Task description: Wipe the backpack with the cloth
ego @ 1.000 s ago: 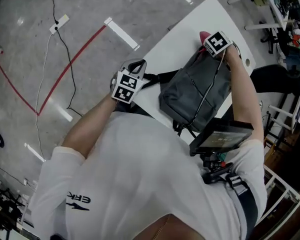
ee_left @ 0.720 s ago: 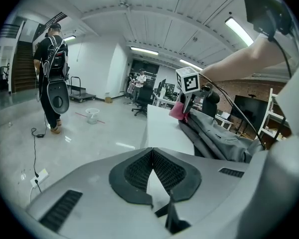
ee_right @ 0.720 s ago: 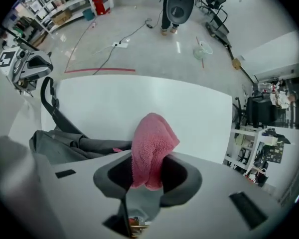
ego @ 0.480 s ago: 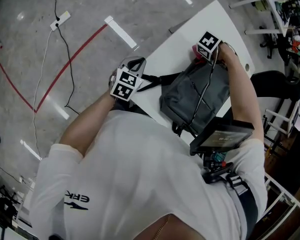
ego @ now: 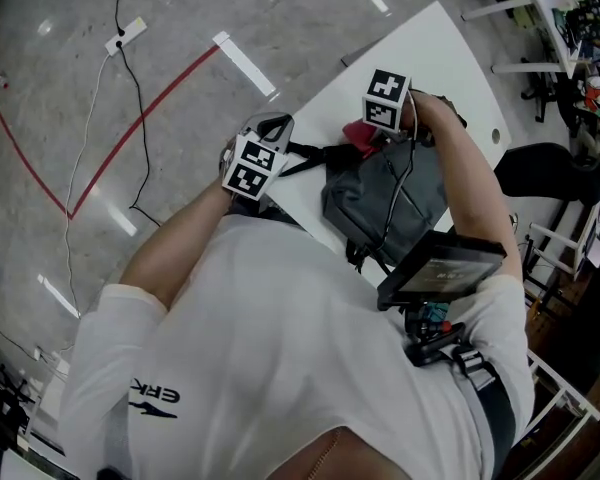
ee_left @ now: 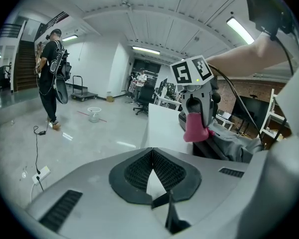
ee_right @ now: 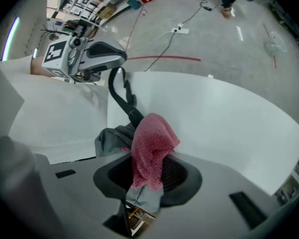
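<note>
Backpack (ego: 390,196) on table (ego: 432,46) | right gripper (ee_right: 147,179) clamps cloth (ee_right: 152,143) — left gripper (ee_left: 152,176) pinches strap (ee_right: 120,96)

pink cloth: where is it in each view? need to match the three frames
Head view: cloth upper middle, at the top end of the backpack.
Left gripper view: right of centre, hanging over the table's edge.
Right gripper view: dead centre, clamped between that view's jaws.
Shared landmark: the grey backpack, right next to the cloth in all three.
</note>
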### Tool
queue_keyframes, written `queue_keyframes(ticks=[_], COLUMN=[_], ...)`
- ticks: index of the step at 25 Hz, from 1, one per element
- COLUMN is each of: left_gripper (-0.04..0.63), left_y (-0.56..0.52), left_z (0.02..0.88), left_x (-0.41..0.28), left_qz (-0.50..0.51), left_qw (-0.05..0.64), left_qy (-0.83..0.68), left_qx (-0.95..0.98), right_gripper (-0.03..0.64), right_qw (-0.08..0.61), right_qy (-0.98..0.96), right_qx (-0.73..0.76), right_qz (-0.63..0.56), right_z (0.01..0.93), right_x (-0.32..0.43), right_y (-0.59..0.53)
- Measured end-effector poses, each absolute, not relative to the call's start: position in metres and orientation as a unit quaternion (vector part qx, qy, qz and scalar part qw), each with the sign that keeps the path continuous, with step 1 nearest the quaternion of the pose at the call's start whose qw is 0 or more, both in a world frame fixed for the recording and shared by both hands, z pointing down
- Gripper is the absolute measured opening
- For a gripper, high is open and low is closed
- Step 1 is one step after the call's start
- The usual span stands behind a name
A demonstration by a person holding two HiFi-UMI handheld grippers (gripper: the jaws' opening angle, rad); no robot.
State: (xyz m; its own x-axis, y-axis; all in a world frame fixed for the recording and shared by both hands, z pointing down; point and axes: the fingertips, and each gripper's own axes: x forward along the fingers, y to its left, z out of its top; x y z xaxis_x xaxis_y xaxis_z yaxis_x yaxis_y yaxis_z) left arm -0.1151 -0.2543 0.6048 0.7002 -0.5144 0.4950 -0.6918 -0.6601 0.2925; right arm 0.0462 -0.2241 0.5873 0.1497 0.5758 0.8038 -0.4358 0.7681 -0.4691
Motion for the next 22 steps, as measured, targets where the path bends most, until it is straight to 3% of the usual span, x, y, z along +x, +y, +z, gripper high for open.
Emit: queue_keyframes(ticks=[12,22], left_gripper=[0.003,0.003], left_y=[-0.244,-0.233], left_z=[0.607,0.607], left_x=[-0.122,-0.119], left_qz=[0.189,0.191], left_qw=[0.236,0.236], left_qy=[-0.354,-0.359], left_qx=[0.885,0.883], right_gripper=[0.117,0.117], right_qw=[0.721,0.72], right_qy=[-0.577,-0.613], right_qx=[-0.233,-0.135], right_qz=[0.306,0.294], right_z=[0.576,0.579], right_x=[-0.025,0.001], right_y=[-0.126,-0.178])
